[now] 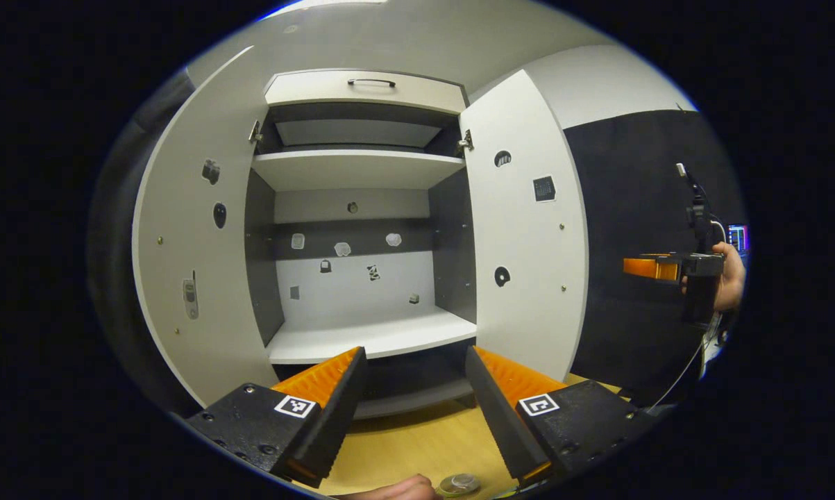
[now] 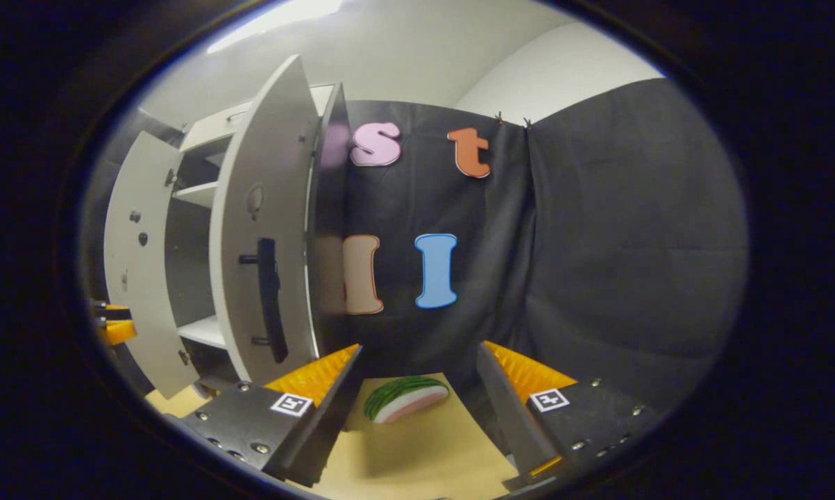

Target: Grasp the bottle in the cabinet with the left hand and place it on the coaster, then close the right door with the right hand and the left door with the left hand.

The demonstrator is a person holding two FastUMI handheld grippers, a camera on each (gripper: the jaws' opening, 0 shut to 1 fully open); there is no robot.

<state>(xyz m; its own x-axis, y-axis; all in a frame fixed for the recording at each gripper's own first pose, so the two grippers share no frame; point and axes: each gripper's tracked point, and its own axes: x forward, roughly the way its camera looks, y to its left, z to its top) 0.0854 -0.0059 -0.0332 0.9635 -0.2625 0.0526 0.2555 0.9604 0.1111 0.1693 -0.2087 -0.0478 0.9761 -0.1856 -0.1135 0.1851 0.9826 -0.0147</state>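
A: Nearest the lens in the left gripper view: left claw point(image 1: 417, 410), fingers spread wide, nothing between them. Below it, wooden worktop point(image 1: 417, 444)

B: Anything at the bottom edge?

A: A hand point(image 1: 393, 490) just showing, and beside it a round clear thing point(image 1: 460, 484), possibly the top of the bottle; too cropped to tell. Coaster not made out

B: Cabinet?

A: Cabinet point(image 1: 361, 229) straight ahead, both doors swung open. Left door point(image 1: 195, 264) and right door point(image 1: 521, 243) show their inner faces, with small stickers on them. Lower shelf point(image 1: 368, 337) white and bare; upper shelf point(image 1: 358, 167) too. Small stickers on the back panel. A drawer with a dark handle point(image 1: 371, 82) sits on top

B: The other claw?

A: Far right of that view, a hand point(image 1: 729, 278) holds the right claw point(image 1: 650, 268), well apart from the right door. Seen side-on

B: From its own camera?

A: In the right gripper view, right claw point(image 2: 417, 410) wide open, holding nothing. Between and beyond its fingers, a watermelon-slice toy point(image 2: 405, 398) lies on the worktop point(image 2: 424, 451). The right door point(image 2: 264, 229) stands edge-on at left, outer face with a long dark handle point(image 2: 271, 298). The left claw's tips point(image 2: 115, 323) peek in at the far left edge, beside the left door point(image 2: 136, 278)
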